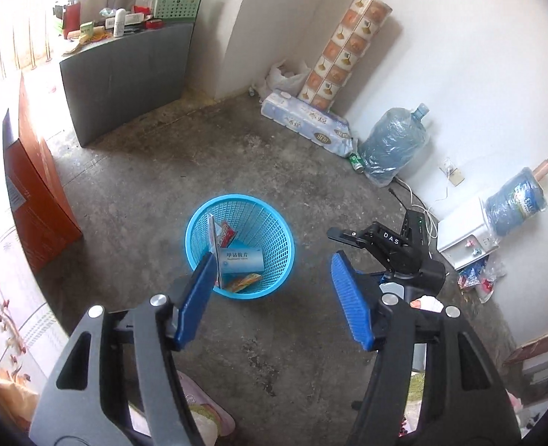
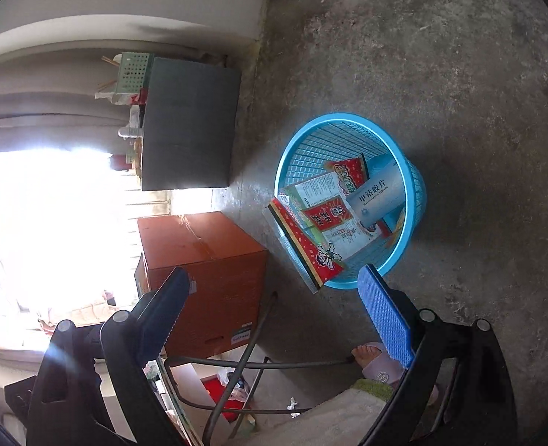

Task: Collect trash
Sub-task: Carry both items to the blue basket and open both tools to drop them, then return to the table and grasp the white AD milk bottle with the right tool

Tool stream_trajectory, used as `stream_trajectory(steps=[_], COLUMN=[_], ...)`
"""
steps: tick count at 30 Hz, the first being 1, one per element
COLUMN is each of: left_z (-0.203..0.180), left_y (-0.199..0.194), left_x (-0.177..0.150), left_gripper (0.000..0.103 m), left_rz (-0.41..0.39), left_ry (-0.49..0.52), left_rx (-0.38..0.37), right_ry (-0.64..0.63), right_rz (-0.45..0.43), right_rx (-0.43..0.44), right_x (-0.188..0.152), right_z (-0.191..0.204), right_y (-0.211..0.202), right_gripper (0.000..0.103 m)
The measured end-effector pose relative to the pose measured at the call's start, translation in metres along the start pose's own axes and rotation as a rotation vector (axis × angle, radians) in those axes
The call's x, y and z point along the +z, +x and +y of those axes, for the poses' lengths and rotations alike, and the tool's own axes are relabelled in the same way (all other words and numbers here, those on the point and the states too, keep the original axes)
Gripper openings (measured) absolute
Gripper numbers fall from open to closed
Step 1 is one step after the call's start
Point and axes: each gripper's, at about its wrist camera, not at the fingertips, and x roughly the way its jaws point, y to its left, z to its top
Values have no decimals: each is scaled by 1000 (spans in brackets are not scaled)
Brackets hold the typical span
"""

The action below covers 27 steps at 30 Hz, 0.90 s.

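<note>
A blue mesh waste basket (image 1: 274,256) stands on the concrete floor and also shows in the right wrist view (image 2: 417,182). Inside lie a white and blue medicine box (image 1: 241,262) (image 2: 376,195), a red snack packet (image 1: 224,233) (image 2: 324,230) and an orange wrapper (image 1: 243,281). My left gripper (image 1: 274,297) is open and empty, hovering above and just near the basket. My right gripper (image 2: 274,312) is open and empty, beside the basket; its body shows in the left wrist view (image 1: 392,249) to the basket's right.
An orange carton (image 1: 39,200) (image 2: 203,260) and a grey cabinet (image 1: 125,78) (image 2: 190,126) stand left. Tissue packs (image 1: 307,122), a green can (image 1: 356,160), water bottles (image 1: 392,141), cables (image 1: 418,200) and a white box (image 1: 463,238) line the right wall. A slippered foot (image 2: 374,364) stands near.
</note>
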Motion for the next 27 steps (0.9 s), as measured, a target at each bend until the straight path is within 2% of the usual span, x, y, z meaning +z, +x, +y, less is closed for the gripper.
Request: stream_trajectory(steps=[5,9,14,19,22,27], left_z=[6,27,66,117,143,180], left_y=[-92,-161,-230,-281,-302,-314], left_x=[-52,-105,-170,-234,-271,-315], left_gripper=[66,70,73,73,73,73], left_rz=[-131,-239,-345,-411,-420,-416], left_ry=[28,0,-89,-213,-266,-366], left_rx=[28,74,178,271,331,357], right_ry=[-285,-560,-879,-1138,-1278,-1474], right_rz=[-57,-63,-21,105,227,432], right_rx=[-20,-52,9,126,197,230], right_x=[-46,-93,-167,-251,-310,-413], right_z=[63,127,205,269,296,326], right_y=[-54,-76,-81,-51,-16,52], right_gripper=[90,90,92,95,96,96])
